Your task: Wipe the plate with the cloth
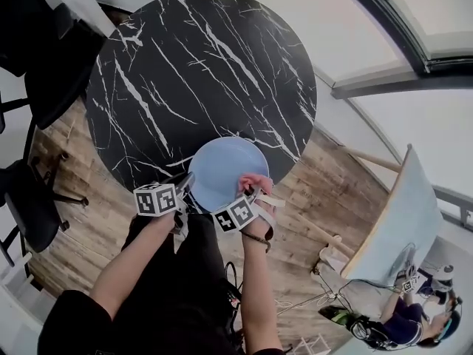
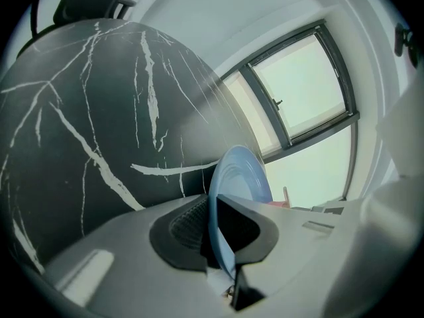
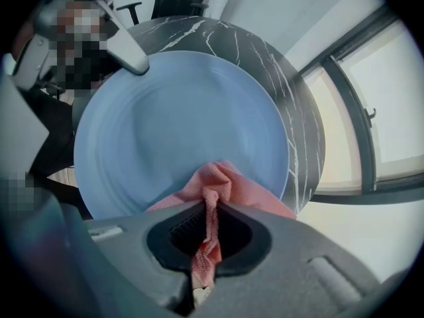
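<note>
The left gripper (image 2: pixel 213 230) is clamped on the rim of the blue plate (image 1: pixel 220 167), holding it tilted at the near edge of the black marble table (image 1: pixel 199 72). The right gripper (image 3: pixel 209 227) is closed on the pink cloth (image 3: pixel 222 181), which lies against the plate face.

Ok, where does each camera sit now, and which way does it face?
Head view: on the person's head, steeply down at the round black marble table and round light-blue plate; both forearms, left gripper, right gripper show.
Left gripper view: along its jaws, clamped on the plate's rim, toward table and window.
Right gripper view: along its jaws, pinching the pink cloth, at the plate.
All three share the plate.
</note>
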`<state>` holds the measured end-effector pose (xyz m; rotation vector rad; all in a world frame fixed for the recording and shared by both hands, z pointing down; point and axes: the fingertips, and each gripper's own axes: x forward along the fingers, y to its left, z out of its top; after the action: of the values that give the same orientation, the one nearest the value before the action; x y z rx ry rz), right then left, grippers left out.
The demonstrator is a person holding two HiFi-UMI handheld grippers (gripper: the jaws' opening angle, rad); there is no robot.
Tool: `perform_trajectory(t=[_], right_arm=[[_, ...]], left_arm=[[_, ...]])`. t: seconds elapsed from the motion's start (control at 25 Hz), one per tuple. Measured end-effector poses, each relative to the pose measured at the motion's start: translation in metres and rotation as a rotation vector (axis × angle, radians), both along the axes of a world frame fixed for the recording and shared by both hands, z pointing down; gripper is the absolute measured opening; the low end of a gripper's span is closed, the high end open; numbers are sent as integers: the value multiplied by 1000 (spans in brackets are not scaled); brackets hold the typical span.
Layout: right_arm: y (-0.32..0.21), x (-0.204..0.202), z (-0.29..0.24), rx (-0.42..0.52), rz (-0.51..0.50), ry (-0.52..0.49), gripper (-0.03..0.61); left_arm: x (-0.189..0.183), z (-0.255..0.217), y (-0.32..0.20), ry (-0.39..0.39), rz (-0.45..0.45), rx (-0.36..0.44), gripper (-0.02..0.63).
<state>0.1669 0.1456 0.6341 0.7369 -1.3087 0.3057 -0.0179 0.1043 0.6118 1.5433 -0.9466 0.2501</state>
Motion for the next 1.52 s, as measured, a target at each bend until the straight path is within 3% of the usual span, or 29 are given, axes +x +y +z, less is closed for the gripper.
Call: perform_trajectory(t=[0.4, 0.56, 0.84, 1.12, 1.28, 1.52], right_arm=[[-3, 16, 1, 12, -67, 70, 15], [-6, 16, -8, 63, -38, 40, 15], [-3, 19, -37, 158, -20, -12, 15], [0, 17, -83, 303, 96, -229, 15], [-2, 16, -106, 391, 176, -358, 15], [8, 22, -140, 486, 223, -466, 15]], left_arm=[[7, -1, 1, -15, -19, 3, 38], [9, -1, 3, -54, -7, 16, 34], [19, -4, 7, -41, 4, 20, 59], [27, -15, 23, -31, -7, 21, 142], [31, -22, 38, -43, 13, 18, 155], [24, -33, 55, -73, 3, 16, 156]])
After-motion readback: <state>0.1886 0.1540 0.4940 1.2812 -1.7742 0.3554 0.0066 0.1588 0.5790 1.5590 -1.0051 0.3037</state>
